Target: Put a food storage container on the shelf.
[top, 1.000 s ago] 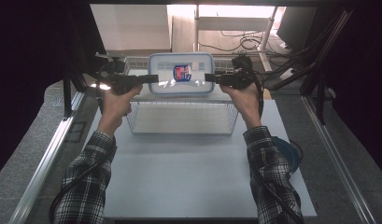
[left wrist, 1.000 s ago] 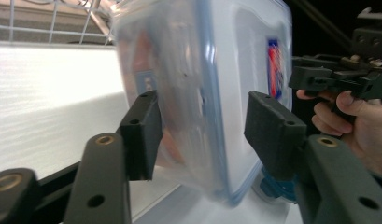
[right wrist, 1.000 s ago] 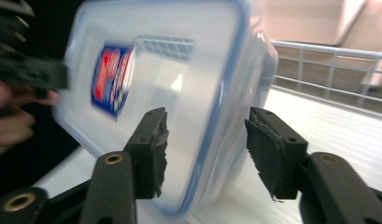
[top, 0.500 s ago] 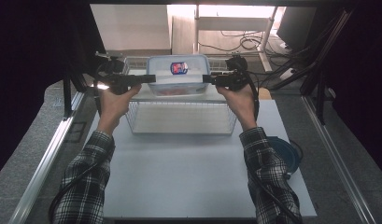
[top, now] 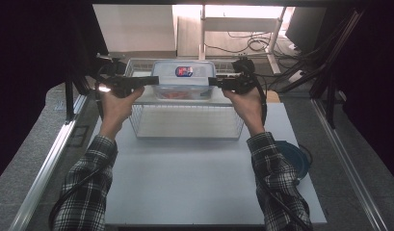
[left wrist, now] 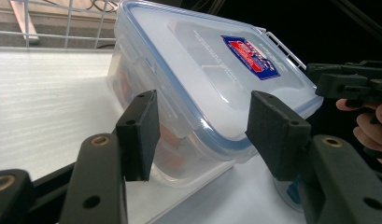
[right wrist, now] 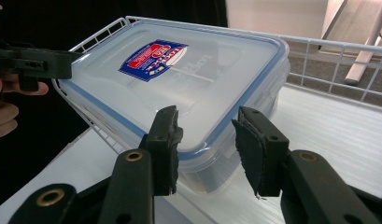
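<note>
A clear plastic food container (top: 184,79) with a blue-sealed lid and a red and blue label sits low in the back of a wire basket (top: 185,136); whether it rests on the basket's white floor I cannot tell. My left gripper (top: 155,79) holds its left end and my right gripper (top: 211,82) its right end. In the left gripper view the container's (left wrist: 212,84) end fills the gap of the left gripper (left wrist: 202,135). The right gripper (right wrist: 205,140) pinches the rim of the container (right wrist: 188,70). Both pairs of jaws have just been closing on it.
The basket stands at the far end of a white board (top: 194,187). A blue round object (top: 293,156) lies off the board's right edge beside the person's right sleeve. Metal rails (top: 50,159) run along both sides, and cables and furniture lie beyond the basket.
The container, held higher and tipped toward the camera a second ago, has moved away and down into the back of the basket. Both hands went forward with it.
</note>
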The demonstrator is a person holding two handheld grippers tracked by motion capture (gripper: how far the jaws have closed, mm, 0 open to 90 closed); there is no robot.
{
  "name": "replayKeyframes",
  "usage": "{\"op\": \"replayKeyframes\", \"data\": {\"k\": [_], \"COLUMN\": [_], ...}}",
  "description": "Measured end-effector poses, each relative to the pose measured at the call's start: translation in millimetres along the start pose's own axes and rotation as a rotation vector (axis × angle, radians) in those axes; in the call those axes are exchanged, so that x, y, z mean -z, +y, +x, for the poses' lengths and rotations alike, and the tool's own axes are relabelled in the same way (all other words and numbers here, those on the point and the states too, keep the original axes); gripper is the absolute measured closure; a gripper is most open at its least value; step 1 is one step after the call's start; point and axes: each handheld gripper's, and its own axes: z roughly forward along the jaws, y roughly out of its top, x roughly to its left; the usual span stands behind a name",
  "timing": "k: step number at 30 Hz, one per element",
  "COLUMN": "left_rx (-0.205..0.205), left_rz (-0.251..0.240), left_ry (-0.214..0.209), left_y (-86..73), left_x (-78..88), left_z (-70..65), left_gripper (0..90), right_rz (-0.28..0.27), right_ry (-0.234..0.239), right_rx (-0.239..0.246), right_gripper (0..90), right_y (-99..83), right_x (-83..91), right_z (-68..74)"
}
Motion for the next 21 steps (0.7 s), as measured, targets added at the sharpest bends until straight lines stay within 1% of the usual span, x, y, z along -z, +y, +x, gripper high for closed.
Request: {"op": "replayKeyframes", "data": {"k": [7,11,14,15,16,17,19,20,21], "left_rx": [0.002,0.001,-0.004,-0.019,-0.019,-0.053,-0.061,-0.079,-0.079], "left_rz": [0.005,0.001,0.001,0.005,0.005,-0.006,-0.015,-0.030,-0.030], "left_ry": [-0.008,-0.010,-0.006,0.003,0.003,0.039,0.040,0.037,0.037], "left_y": [-1.3,-1.5,-1.0,-0.3,-0.3,1.0,1.3,0.9,0.9], "left_x": [-2.4,-3.2,-3.1,-2.7,-2.7,-0.1,2.6,8.4,8.4], "left_z": [-4.3,-4.3,-4.9,-6.0,-6.0,-9.3,-10.2,-11.5,-11.5], "left_gripper": [43.9,43.9,43.8,43.7,41.3,36.3,29.9,27.1,24.6], "right_rz": [0.005,-0.001,-0.002,-0.003,-0.004,-0.006,-0.010,-0.013,-0.013], "right_ry": [-0.002,0.008,0.007,0.006,0.000,-0.017,-0.028,-0.026,-0.026], "right_rx": [0.007,-0.005,-0.001,0.002,0.008,0.018,0.037,0.046,0.046], "right_gripper": [58.0,57.6,57.4,57.1,54.4,51.0,44.0,41.7,41.7], "right_y": [-1.7,-3.1,-3.2,-3.3,-3.2,-3.0,-3.0,-3.3,-3.3], "right_x": [5.4,6.5,6.5,6.5,6.6,6.9,8.8,10.0,10.0], "right_z": [-1.1,-3.8,-3.5,-3.4,-2.8,-1.9,-0.6,0.1,0.1]}}
